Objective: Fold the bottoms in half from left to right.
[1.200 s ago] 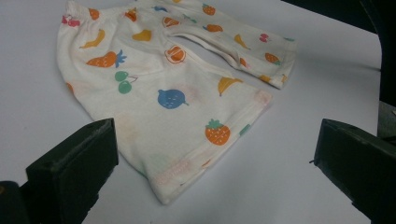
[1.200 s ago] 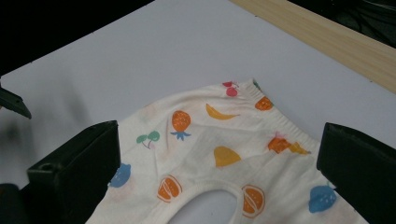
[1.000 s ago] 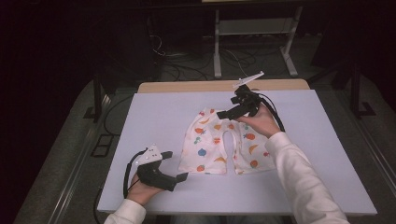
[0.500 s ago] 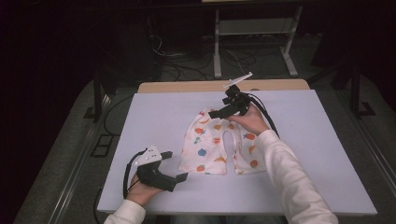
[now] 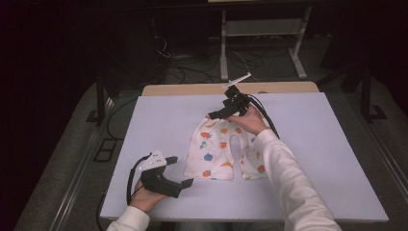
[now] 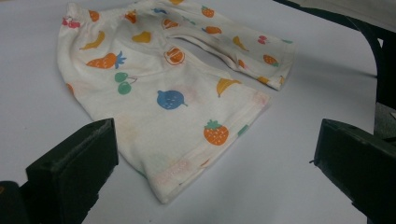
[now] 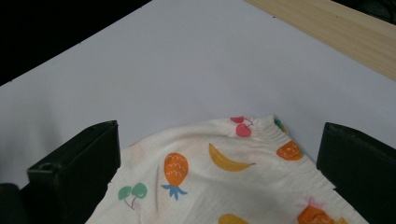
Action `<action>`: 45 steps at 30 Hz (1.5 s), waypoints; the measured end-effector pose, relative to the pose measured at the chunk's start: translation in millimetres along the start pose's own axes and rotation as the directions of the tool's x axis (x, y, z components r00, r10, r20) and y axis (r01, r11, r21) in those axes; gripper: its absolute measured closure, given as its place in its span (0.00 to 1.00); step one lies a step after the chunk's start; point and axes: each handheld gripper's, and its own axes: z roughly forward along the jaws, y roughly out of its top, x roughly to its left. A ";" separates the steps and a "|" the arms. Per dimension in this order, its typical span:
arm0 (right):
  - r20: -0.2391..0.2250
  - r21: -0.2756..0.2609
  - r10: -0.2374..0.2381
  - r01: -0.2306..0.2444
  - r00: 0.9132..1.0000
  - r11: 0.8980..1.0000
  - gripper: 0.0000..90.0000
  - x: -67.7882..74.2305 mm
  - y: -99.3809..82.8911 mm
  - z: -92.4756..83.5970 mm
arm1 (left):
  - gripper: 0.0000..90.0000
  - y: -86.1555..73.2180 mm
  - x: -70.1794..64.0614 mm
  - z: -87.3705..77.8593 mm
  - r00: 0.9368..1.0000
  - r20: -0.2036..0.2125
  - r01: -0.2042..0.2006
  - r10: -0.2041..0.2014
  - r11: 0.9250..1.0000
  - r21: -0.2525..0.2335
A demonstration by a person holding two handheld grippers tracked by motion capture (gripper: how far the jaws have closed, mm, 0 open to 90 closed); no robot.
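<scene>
Both tongs stand with jaws apart and empty around the fruit-print shorts [image 5: 223,151], which lie flat on the white tabletop [image 5: 327,159], waistband toward the far edge and legs toward the person. Right tongs [image 5: 217,114] hover just over the waistband [image 7: 261,128] at the shorts' far end; in the right gripper view its elastic hem sits between the spread jaws. Left tongs [image 5: 185,183] rest on the tabletop beside the near left leg, whose hem [image 6: 205,158] lies between the jaws in the left gripper view. Likely step: gripping the shorts to fold them. To do it well, each pair should probably come down low, slide one jaw under the hem and close on both cloth layers, so the fabric lifts evenly without bunching. Beyond the shorts, a wooden strip [image 5: 192,89] borders the tabletop's far edge.
</scene>
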 end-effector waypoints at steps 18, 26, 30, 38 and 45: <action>-0.003 0.002 0.015 -0.015 1.000 1.000 0.03 -21.2 10.7 27.3 | 0.00 0.2 0.2 1.4 1.000 0.010 -0.005 0.005 1.000 0.006; -0.001 0.018 0.036 -0.036 0.999 0.999 0.03 -32.0 13.4 37.0 | 0.00 0.1 -0.4 2.5 1.000 0.012 -0.008 0.008 1.000 0.011; 0.001 0.007 0.053 -0.053 0.999 0.999 0.09 -40.2 12.9 41.3 | 0.00 -0.1 0.2 1.8 1.000 0.011 -0.004 0.004 1.000 0.007; -0.016 0.031 0.085 -0.085 0.996 0.996 0.17 -50.2 4.5 50.7 | 0.00 0.0 0.0 2.2 1.000 0.011 -0.007 0.007 1.000 0.010; -0.035 0.046 0.102 -0.100 0.994 0.994 0.32 -51.8 1.8 54.2 | 0.00 -0.2 0.4 2.1 1.000 0.010 -0.006 0.006 1.000 0.008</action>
